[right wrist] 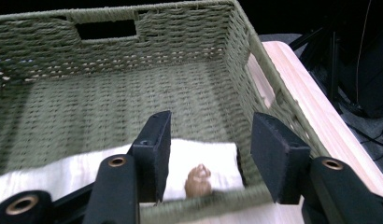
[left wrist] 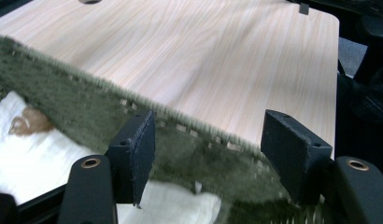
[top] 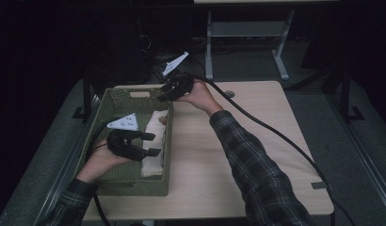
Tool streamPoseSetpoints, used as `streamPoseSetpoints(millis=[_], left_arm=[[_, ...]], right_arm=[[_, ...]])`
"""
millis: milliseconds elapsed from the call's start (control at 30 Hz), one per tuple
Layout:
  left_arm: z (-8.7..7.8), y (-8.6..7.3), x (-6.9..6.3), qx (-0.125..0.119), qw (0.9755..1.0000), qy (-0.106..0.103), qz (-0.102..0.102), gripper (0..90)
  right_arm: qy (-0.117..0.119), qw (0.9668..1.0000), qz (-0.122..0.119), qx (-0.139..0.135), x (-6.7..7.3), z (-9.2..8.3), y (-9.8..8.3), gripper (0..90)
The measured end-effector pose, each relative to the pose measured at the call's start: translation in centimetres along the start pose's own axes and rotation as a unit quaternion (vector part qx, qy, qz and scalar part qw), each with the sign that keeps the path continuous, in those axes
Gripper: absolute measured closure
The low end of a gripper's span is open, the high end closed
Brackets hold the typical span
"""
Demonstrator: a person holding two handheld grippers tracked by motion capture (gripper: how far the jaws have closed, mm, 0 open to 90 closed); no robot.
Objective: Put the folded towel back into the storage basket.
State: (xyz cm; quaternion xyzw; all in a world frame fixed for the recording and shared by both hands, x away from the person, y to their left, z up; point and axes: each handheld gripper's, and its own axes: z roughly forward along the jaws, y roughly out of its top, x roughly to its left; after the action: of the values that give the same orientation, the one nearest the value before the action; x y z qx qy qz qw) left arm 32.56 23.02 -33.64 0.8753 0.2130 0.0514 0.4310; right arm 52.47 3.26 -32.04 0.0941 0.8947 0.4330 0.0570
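Two tongs are in my hands, and both stand spread with nothing pinched between them. Nearest me, my left tongs (top: 151, 144) hover inside the green woven basket (top: 130, 181), toward its front half, with their tips just over the white rolled towel (top: 154, 141) that lies along the basket's right-hand wall. From the left gripper view the pads (left wrist: 136, 149) sit apart, the basket's wall (left wrist: 77, 102) runs across between and behind them, and the towel (left wrist: 35, 158) shows below, with a brown mark (left wrist: 28, 122) on it; whether the tips touch the cloth I cannot tell.

Beyond that wall the pale wooden surface (top: 238, 141) stretches away to my right, and my right sleeve crosses it.

Farther off, my right tongs (top: 164, 92) hang above the basket's far right corner, clear of the towel's far end. In the right gripper view their pads (right wrist: 157, 140) are apart, the towel (right wrist: 199, 158) lies below them with the small brown mark (right wrist: 198, 179) between them, and the woven floor and the far wall with its handle slot (right wrist: 105, 29) lie beyond. Each tongs trails a black cable (top: 276, 136).
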Motion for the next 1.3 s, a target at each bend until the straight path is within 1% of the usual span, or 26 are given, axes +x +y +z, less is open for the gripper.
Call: streamPoseSetpoints(millis=[33,67,100,167,233,333,367,500,567,600,700,767,800,833,867,900,933,967,1000,1033,1067,1100,1167,1300], left_arm=[[0.2,0.3,-0.1,0.0,1.0,0.001,0.0,34.6],[0.5,0.6,-0.3,-0.001,1.0,0.001,0.001,34.4],[0.8,1.0,-0.4,0.0,1.0,0.003,0.002,34.4],[1.3,1.6,-0.8,0.0,1.0,0.007,0.003,33.9],[1.9,2.3,-1.2,0.0,0.9999,0.01,0.003,33.4],[2.7,3.2,-1.9,0.003,0.9999,0.015,0.003,32.7],[2.8,3.5,-2.1,0.004,0.9998,0.017,0.004,32.1],[3.9,4.4,-2.9,0.007,0.9997,0.023,0.002,31.3],[4.4,4.9,-3.4,0.006,0.9996,0.026,0.002,31.0],[4.7,5.1,-3.7,0.006,0.9996,0.027,0.003,30.7],[5.3,5.7,-4.4,0.007,0.9994,0.032,0.003,30.4],[5.8,6.2,-4.8,0.011,0.9993,0.034,0.006,30.1],[6.1,6.4,-5.0,0.009,0.9993,0.035,0.004,30.0],[6.4,6.6,-5.2,0.009,0.9994,0.034,0.004,29.9],[6.7,6.8,-5.3,0.011,0.9993,0.034,0.006,29.8],[7.0,7.0,-5.5,0.009,0.9993,0.035,0.005,29.7],[7.3,7.1,-5.7,0.008,0.9994,0.034,0.004,29.6],[7.6,7.3,-5.8,0.008,0.9994,0.033,0.007,29.5],[8.0,7.4,-6.0,0.005,0.9994,0.035,0.005,29.4],[8.3,7.5,-6.2,0.007,0.9993,0.036,0.009,29.2],[8.7,7.6,-6.4,0.003,0.9992,0.038,0.011,29.0],[9.1,7.6,-6.6,0.002,0.9992,0.038,0.008,28.8],[9.8,7.8,-6.9,0.002,0.9993,0.036,0.009,28.5],[11.2,7.9,-7.5,0.0,0.9994,0.032,0.015,27.9]], right_arm=[[0.002,1.0,0.002,0.002,0.0,-0.5,-0.2,47.1],[0.001,1.0,-0.003,0.001,-0.1,-0.9,-0.5,46.6],[0.0,1.0,-0.001,0.003,-0.1,-1.3,-0.8,46.0],[-0.002,1.0,-0.004,0.003,-0.3,-2.2,-1.4,45.5],[-0.002,1.0,0.0,0.006,-0.3,-2.9,-1.9,44.6],[-0.004,1.0,0.001,0.001,-0.5,-4.3,-2.8,43.5],[-0.003,1.0,0.005,-0.002,-0.4,-4.9,-3.2,43.3],[-0.005,1.0,0.002,-0.005,-0.2,-6.6,-4.6,41.8],[-0.006,1.0,0.004,-0.005,-0.1,-7.4,-5.3,41.2],[-0.007,1.0,-0.001,-0.004,-0.1,-7.8,-5.6,40.8],[-0.007,0.9999,0.001,-0.007,0.1,-9.1,-6.6,39.7],[-0.007,0.9999,0.007,-0.011,0.2,-9.9,-7.4,39.2],[-0.009,0.9999,0.004,-0.012,0.1,-10.3,-7.8,39.0],[-0.011,0.9998,0.007,-0.015,0.2,-10.6,-8.2,38.7],[-0.011,0.9998,0.006,-0.016,0.2,-11.0,-8.7,38.7],[-0.012,0.9996,0.015,-0.019,0.3,-11.4,-9.1,38.5],[-0.014,0.9996,0.013,-0.02,0.3,-11.7,-9.6,38.4],[-0.015,0.9995,0.019,-0.019,0.4,-12.0,-10.0,38.1],[-0.019,0.9995,0.016,-0.018,0.4,-12.4,-10.5,37.8],[-0.019,0.9994,0.022,-0.019,0.5,-12.7,-10.9,37.7],[-0.021,0.9993,0.024,-0.021,0.6,-13.0,-11.4,37.6],[-0.023,0.9992,0.025,-0.022,0.7,-13.3,-11.9,37.4],[-0.026,0.9988,0.032,-0.026,0.9,-13.9,-12.9,37.1],[-0.032,0.9984,0.038,-0.025,1.1,-14.6,-14.5,36.4]])
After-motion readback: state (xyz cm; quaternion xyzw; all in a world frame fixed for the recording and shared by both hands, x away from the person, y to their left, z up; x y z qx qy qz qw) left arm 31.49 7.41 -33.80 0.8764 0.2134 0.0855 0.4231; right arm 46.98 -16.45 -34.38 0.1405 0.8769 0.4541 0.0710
